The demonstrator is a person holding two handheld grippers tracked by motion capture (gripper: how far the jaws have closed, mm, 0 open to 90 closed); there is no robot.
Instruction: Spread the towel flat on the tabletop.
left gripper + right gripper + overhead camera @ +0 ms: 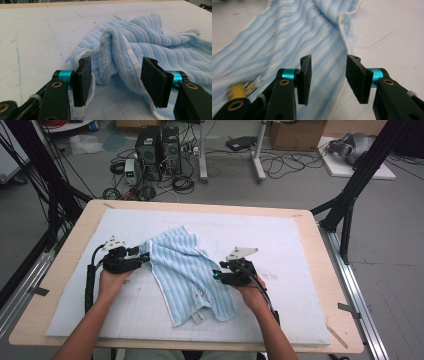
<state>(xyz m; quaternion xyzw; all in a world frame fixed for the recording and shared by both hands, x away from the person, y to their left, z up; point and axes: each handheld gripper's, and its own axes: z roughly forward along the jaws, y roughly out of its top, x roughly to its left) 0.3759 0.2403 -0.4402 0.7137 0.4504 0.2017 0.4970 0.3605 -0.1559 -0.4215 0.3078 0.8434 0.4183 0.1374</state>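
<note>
A light blue striped towel (187,270) lies crumpled and partly folded on the white mat in the middle of the table. My left gripper (145,256) is at the towel's left edge; in the left gripper view it (116,81) stands open, with a raised white-edged fold of the towel (117,50) between and just beyond the jaws. My right gripper (216,275) is at the towel's right edge; in the right gripper view it (328,78) is open low over the towel (294,37), with the white hem running between the pads. A yellow tag (238,90) shows at the left.
The white gridded mat (280,245) covers a wooden table (325,270). Beyond the far edge the floor holds computer towers (157,150), cables and boxes. Black frame posts (350,195) stand at both sides. Bare mat lies left and right of the towel.
</note>
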